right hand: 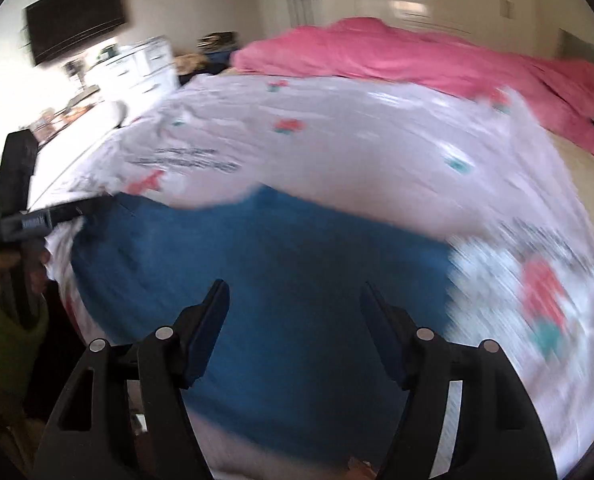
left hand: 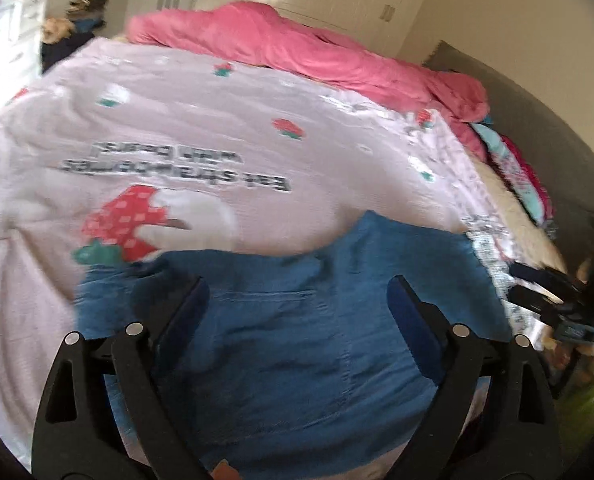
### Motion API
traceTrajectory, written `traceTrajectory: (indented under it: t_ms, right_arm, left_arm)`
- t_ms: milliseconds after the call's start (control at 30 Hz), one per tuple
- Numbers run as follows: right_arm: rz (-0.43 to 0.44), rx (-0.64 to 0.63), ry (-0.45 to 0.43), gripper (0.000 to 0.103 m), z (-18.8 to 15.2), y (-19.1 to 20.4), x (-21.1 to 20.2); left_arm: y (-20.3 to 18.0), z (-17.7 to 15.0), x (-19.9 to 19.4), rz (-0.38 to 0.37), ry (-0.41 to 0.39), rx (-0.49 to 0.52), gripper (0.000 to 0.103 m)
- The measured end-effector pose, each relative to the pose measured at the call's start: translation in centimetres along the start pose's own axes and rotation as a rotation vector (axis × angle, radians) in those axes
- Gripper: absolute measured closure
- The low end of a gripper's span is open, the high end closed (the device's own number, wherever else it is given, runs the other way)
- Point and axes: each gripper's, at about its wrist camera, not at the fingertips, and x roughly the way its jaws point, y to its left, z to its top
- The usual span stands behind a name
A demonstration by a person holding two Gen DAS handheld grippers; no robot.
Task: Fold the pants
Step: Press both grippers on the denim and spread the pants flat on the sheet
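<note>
The left gripper (left hand: 297,292) and then the right gripper (right hand: 295,300) both hover with fingers spread and empty over the blue pants (left hand: 297,340), which lie folded into a compact block on the bed's strawberry-print quilt (left hand: 257,120), so little folding seems left.

The blue denim pants (left hand: 297,340) are lying spread out flat on the pale strawberry-print bedspread (left hand: 217,120), near its front edge. You can see a back pocket and a centre seam, fabric a bit wrinkled, nothing gripping them.
</note>
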Motion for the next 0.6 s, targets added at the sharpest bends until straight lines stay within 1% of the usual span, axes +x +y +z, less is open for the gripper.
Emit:
traceTrajectory:
  t_ms: [33, 67, 100, 167, 200, 267, 300, 333, 367, 433, 467, 567, 600]
  right_arm:
    - [0.027, -0.016, 0.006, 0.044, 1.2, 0.8, 1.4]
    - [0.051, -0.03, 0.02, 0.054, 2.2, 1.4, 2.8]
    - [0.069, -0.037, 0.038, 0.057, 3.5, 2.2, 4.7]
    - [0.083, -0.036, 0.083, 0.067, 5.3, 2.8, 8.2]
    - [0.083, -0.025, 0.112, 0.068, 6.1, 2.9, 9.9]
    - [0.078, -0.023, 0.165, 0.069, 6.9, 3.3, 12.8]
    - [0.067, -0.031, 0.181, 0.07, 6.8, 3.4, 13.7]
    - [0.046, -0.043, 0.203, 0.07, 6.8, 3.6, 14.6]
    - [0.002, -0.057, 0.229, 0.072, 6.8, 3.4, 15.7]
    - [-0.068, -0.048, 0.241, 0.072, 6.5, 2.6, 16.3]
    - [-0.071, -0.029, 0.241, 0.07, 6.5, 2.2, 16.3]
    - [-0.023, 0.047, 0.244, 0.069, 5.9, 0.6, 16.2]
    - [-0.017, 0.051, 0.24, 0.068, 5.9, 0.4, 16.1]
  left_arm:
    - [0.1, 0.1, 0.5, -0.001, 0.012, -0.003, 0.02]
    - [0.3, 0.2, 1.4, 0.0, 0.031, -0.009, 0.02]
    - [0.6, 0.1, 2.1, -0.009, 0.045, -0.015, 0.02]
    - [1.5, -0.2, 3.3, 0.011, 0.089, -0.05, 0.02]
    - [2.0, -0.4, 3.5, 0.017, 0.094, -0.061, 0.02]
    - [2.5, -0.7, 3.5, 0.04, 0.088, -0.06, 0.027]
    - [2.5, -0.8, 3.4, 0.046, 0.087, -0.053, 0.027]
    - [2.5, -0.9, 3.4, 0.049, 0.084, -0.052, 0.027]
    - [2.5, -1.1, 3.4, 0.052, 0.082, -0.048, 0.028]
    - [2.4, -1.3, 3.5, 0.06, 0.078, -0.038, 0.029]
    - [2.4, -1.4, 3.5, 0.063, 0.076, -0.034, 0.029]
    - [2.3, -1.5, 3.7, 0.07, 0.072, -0.022, 0.029]
    - [2.4, -1.4, 3.8, 0.071, 0.071, -0.019, 0.029]
